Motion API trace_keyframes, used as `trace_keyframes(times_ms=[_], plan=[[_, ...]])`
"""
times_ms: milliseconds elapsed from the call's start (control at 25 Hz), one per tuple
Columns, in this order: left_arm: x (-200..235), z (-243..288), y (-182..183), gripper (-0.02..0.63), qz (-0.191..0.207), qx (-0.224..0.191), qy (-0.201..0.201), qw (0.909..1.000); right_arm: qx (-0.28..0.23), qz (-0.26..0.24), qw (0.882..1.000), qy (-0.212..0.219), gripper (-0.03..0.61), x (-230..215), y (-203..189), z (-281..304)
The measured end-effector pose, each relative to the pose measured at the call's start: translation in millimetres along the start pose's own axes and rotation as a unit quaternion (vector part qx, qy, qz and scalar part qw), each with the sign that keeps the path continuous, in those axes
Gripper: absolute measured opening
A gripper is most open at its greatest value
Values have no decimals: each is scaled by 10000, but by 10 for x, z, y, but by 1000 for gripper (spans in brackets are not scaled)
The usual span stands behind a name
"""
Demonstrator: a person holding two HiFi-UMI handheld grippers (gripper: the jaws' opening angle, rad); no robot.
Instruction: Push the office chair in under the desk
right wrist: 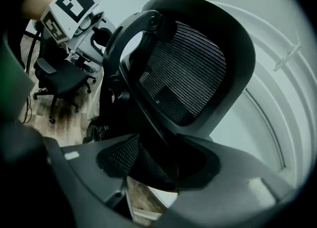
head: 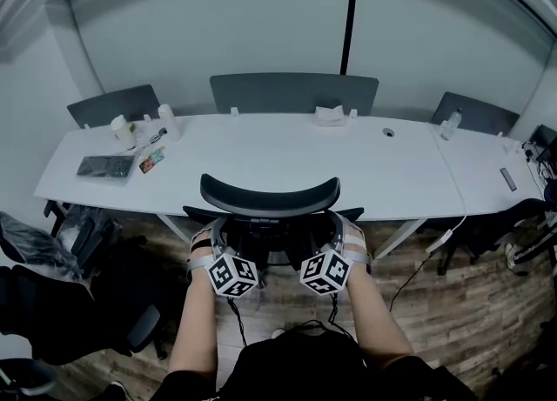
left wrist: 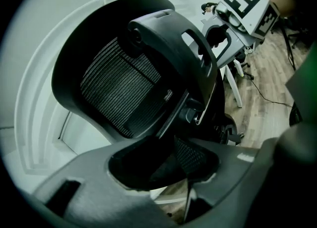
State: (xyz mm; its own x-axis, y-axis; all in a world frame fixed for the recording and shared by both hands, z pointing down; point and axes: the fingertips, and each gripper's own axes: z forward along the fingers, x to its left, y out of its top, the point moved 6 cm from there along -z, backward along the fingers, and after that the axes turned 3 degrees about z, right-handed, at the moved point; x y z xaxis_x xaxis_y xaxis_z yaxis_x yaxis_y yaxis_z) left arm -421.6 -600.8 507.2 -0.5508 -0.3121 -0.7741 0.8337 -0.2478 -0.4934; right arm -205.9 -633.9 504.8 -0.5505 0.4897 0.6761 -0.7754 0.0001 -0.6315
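The office chair [head: 270, 197] is seen at the centre of the head view, facing the long white desk [head: 287, 151], with its curved top drawn against the desk's near edge. The chair's back is flanked by the left gripper [head: 211, 239] and the right gripper [head: 343, 236]. Each is closed on a mesh edge of the back.

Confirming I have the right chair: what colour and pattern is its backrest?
Black ribbed mesh backrest, black frame; clearest in the right gripper view.
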Motion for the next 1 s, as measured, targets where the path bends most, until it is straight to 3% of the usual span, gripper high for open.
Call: trace_keyframes(times_ms=[480, 560, 600, 640, 720, 760, 880, 1000], plan=[[102, 77, -85, 156, -78, -160, -63, 9998, -378, 7, 9993, -29, 242, 44, 54, 37], [99, 5, -82, 156, -415, -297, -52, 9987, -508, 190, 9985, 101, 242, 45, 65, -20], [111, -57, -75, 124, -813, -453, -42, 9956, -602, 460, 9970, 181, 238, 28, 85, -74], [134, -123, -67, 29, -1328, -642, -40, 9891, -714, 832, 9937, 239, 193, -5, 110, -139], [188, -234, -58, 2, -2304, -935, -68, 9686, -931, 1602, 9823, 265, 38, -91, 161, -270], [216, -282, -53, 2, -2636, -1009, -87, 9593, -1025, 1895, 9762, 253, 8, -125, 183, -326], [263, -415, -55, 5, -3317, -1051, -226, 9372, -1268, 2425, 9617, 161, 8, -165, 253, -467], [296, -525, -80, 8, -4092, -1069, -337, 9055, -1434, 2935, 9451, 96, 8, -180, 335, -579]])
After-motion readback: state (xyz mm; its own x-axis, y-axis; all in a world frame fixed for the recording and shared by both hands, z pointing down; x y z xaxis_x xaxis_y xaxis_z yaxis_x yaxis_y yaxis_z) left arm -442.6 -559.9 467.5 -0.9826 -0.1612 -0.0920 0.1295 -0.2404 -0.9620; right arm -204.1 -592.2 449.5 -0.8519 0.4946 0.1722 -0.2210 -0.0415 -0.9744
